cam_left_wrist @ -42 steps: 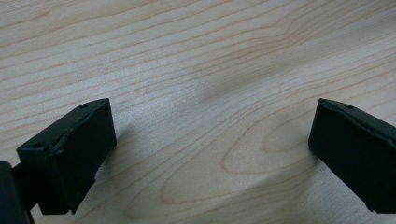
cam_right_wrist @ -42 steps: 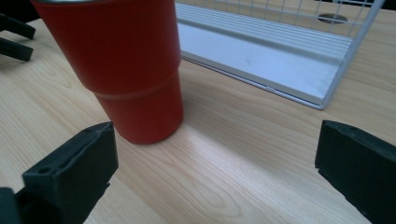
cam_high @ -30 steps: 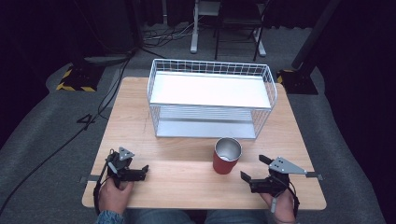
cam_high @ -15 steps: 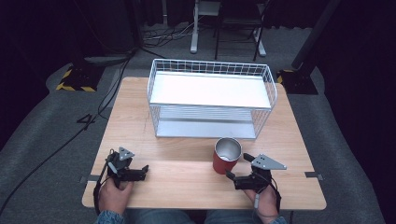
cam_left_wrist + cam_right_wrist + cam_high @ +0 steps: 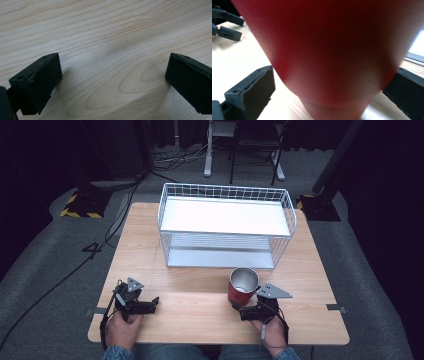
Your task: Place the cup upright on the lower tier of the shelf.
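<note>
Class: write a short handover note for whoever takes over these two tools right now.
Right tool: open, jaws either side of the red cup, not yet closed on it.
Left tool: open, low over bare table at the near left.
Cup: upright, in front of the wire rack.
Done: right tool is in position at the cup.
Left: close on the cup and lift; probably to the rack.

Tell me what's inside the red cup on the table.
From the high view, the red cup shows a bare, shiny metal inside with nothing in it. The very bottom near its front wall is hidden by the rim.
</note>
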### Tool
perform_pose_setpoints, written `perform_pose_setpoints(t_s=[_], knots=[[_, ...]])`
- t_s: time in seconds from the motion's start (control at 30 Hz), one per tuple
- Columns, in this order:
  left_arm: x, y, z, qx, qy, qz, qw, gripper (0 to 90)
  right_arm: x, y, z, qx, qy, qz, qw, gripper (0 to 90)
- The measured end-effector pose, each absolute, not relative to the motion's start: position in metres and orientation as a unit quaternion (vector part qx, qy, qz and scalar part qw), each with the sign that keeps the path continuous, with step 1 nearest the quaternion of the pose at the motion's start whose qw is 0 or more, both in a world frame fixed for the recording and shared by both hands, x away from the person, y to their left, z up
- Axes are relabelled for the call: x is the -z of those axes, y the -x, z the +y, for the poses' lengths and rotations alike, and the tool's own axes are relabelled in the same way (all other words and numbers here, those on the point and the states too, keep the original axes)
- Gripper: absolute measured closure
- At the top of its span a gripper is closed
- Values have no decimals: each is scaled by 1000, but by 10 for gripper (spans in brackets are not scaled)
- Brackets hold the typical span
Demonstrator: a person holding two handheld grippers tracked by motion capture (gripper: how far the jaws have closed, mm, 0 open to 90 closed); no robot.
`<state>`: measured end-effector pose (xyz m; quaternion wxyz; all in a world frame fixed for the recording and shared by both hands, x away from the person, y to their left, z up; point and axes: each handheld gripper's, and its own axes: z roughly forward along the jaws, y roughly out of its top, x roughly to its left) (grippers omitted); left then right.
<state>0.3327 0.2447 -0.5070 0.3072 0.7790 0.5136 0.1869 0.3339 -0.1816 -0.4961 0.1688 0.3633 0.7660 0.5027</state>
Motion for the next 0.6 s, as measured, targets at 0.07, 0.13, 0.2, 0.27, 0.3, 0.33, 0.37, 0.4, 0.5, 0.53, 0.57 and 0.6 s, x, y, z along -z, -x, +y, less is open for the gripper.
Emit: perform_pose_setpoints(t_s=[0.07,0.13,0.2,0.27,0.3,0.33,0.37,0.4,0.5,0.53,0.57,0.6], knots=[[507,-333,245,-187,-779,513,307,12,498,-336,-179,-499,-364,768,169,0],[507,-333,245,-187,-779,514,307,11,500,-337,-176,-496,-362,771,170,0],[507,-333,245,-187,-779,514,307,12,500,-338,-174,-492,-359,773,179,0],[507,-333,245,-188,-779,514,306,13,500,-339,-174,-490,-361,772,181,3],[507,-333,245,-188,-779,514,306,13,500,-339,-174,-489,-360,773,182,4],[507,-333,245,-188,-779,514,306,13,500,-339,-174,-489,-360,773,182,4],[507,-333,245,-188,-779,514,306,13,500,-339,-174,-484,-359,776,185,22],[507,-333,245,-188,-779,514,306,13,500,-339,-174,-484,-359,776,185,22],[507,-333,245,-188,-779,514,306,13,500,-339,-173,-478,-356,780,189,118],[507,-333,245,-188,-779,514,306,13,500,-339,-173,-478,-356,780,189,118],[507,-333,245,-188,-779,514,307,13,500,-339,-173,-475,-356,781,194,140],[507,-333,245,-188,-779,514,306,13,500,-339,-173,-475,-357,780,196,159]])
